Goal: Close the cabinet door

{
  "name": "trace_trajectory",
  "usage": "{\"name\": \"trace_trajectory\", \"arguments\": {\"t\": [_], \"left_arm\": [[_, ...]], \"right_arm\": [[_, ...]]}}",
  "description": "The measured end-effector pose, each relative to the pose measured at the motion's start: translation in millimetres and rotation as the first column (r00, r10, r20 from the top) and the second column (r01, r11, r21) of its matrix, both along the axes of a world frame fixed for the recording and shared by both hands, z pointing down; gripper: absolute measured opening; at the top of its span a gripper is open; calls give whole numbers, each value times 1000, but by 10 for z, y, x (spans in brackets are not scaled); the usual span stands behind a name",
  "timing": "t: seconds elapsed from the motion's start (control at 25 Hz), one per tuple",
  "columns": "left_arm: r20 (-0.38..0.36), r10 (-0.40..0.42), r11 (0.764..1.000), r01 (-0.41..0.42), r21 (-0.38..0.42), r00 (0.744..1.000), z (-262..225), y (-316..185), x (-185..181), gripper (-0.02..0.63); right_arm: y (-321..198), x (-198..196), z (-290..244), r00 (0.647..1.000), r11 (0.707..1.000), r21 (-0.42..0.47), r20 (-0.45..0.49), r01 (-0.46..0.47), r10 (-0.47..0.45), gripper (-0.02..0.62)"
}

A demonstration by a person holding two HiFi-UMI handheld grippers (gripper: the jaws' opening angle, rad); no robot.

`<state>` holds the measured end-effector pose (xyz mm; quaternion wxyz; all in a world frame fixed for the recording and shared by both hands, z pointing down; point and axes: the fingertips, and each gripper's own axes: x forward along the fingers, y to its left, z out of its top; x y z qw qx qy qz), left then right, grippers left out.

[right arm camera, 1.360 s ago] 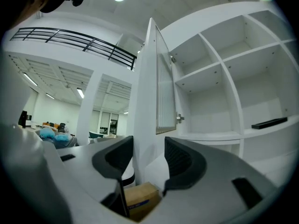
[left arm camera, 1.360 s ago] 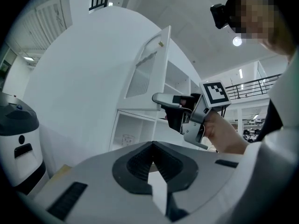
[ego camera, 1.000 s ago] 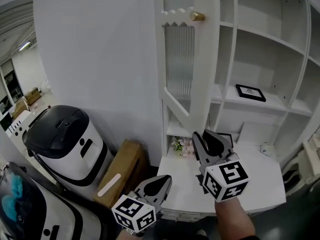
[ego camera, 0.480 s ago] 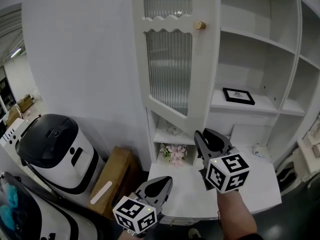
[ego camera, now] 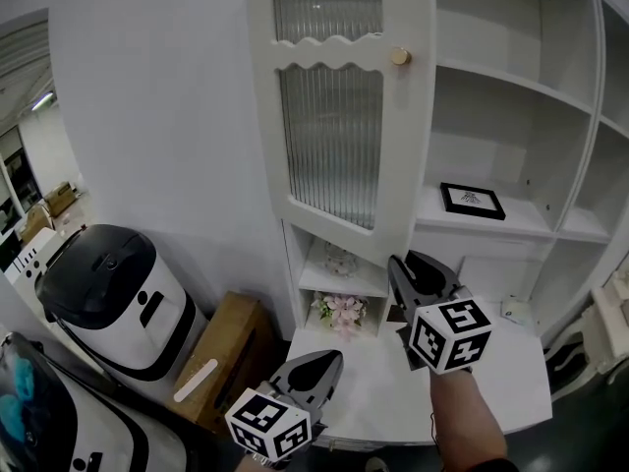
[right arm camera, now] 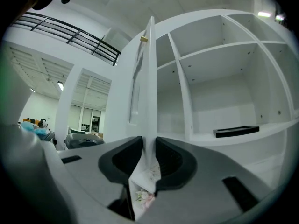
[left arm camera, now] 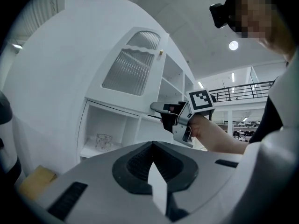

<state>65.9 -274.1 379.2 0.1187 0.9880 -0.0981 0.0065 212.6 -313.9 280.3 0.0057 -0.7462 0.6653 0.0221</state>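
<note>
The white cabinet door with ribbed glass and a brass knob stands partly open, hinged at its left. My right gripper has the door's free edge low down between its pads, which touch it while the jaws are opening. In the left gripper view the door stands above the right gripper. My left gripper hangs lower and to the left over the counter, shut and empty.
Open white shelves hold a black picture frame, a glass and pink flowers. A white counter juts out below. A white bin with a black lid and a cardboard box stand by the wall at the left.
The door has swung from nearly edge-on to showing more of its glass face, moving toward the shelves. Both grippers have moved along with it, the right one staying at the door's edge.
</note>
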Motion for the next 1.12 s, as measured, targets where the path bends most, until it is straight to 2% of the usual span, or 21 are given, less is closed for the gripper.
{"name": "trace_trajectory", "arguments": {"t": [0.12,0.36,0.68,1.12], "left_arm": [[0,-12,1000,12,6,1000,-23,8,85,2],[8,-38,999,38,16,999,-43,9,230,2],[20,-77,997,77,17,997,-29,-60,352,2],[20,-84,996,84,11,996,-13,-177,561,2]], "right_arm": [[-26,113,0,1000,1000,-1,-2,0,0,92],[-86,379,9,1000,1000,16,14,-13,13,149],[-214,625,0,1000,1000,15,5,-12,12,150],[-414,894,-2,1000,1000,-6,-4,0,0,169]]}}
